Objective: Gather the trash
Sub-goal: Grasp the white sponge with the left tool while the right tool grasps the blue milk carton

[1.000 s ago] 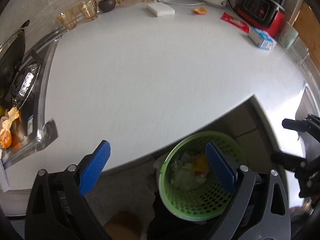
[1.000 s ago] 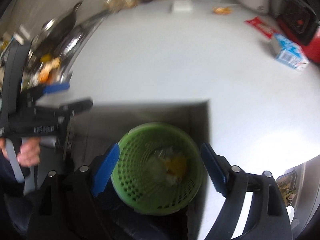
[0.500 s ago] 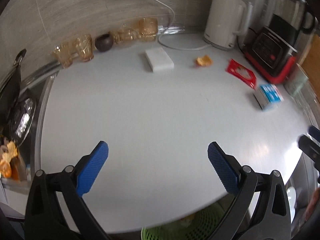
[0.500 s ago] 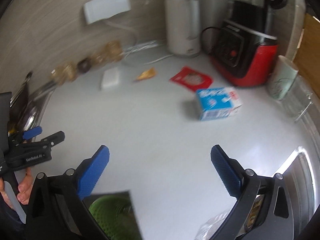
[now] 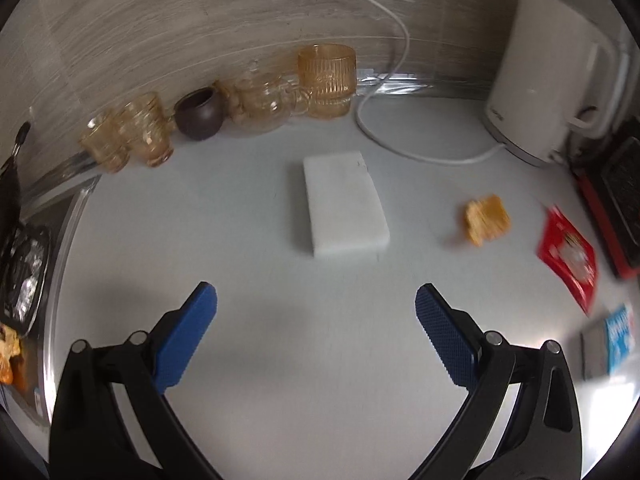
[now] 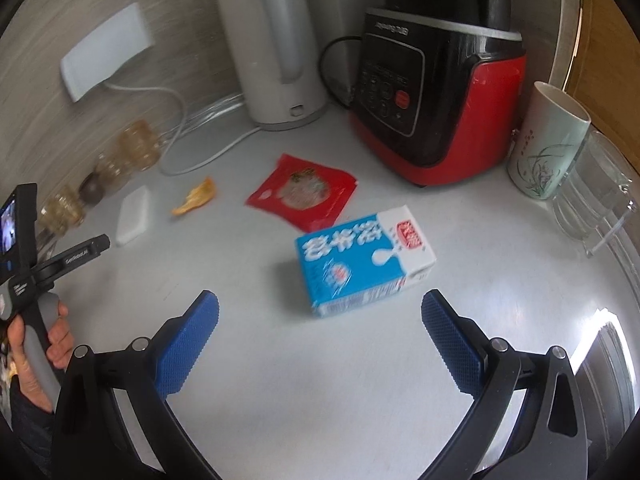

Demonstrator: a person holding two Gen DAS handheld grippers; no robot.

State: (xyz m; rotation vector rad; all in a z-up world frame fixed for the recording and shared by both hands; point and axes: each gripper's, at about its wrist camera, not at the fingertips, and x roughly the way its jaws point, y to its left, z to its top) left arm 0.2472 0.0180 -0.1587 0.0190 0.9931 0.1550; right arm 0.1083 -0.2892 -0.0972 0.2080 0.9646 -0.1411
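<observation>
On the white counter lie a blue and white milk carton [image 6: 362, 258], a red snack wrapper [image 6: 304, 196], an orange peel scrap [image 6: 196, 200] and a white sponge block [image 6: 132, 216]. My right gripper [image 6: 320, 336] is open and empty, just in front of the carton. My left gripper [image 5: 316, 336] is open and empty, facing the white block [image 5: 344, 208]; the peel [image 5: 486, 220], wrapper [image 5: 568, 256] and carton [image 5: 612, 340] lie to its right. The left gripper also shows in the right wrist view [image 6: 105, 241], held by a hand.
A white kettle [image 6: 276, 52] with cord, a red and black cooker [image 6: 432, 96], a ceramic cup [image 6: 548, 144] and a glass jug [image 6: 596, 196] stand along the back and right. Amber glasses [image 5: 324, 80] and a dark pot [image 5: 200, 118] line the wall. A stove [image 5: 24, 264] lies left.
Both grippers rose from over the green trash basket below the counter edge and moved forward over the counter. The basket has left both views. Both stay open.
</observation>
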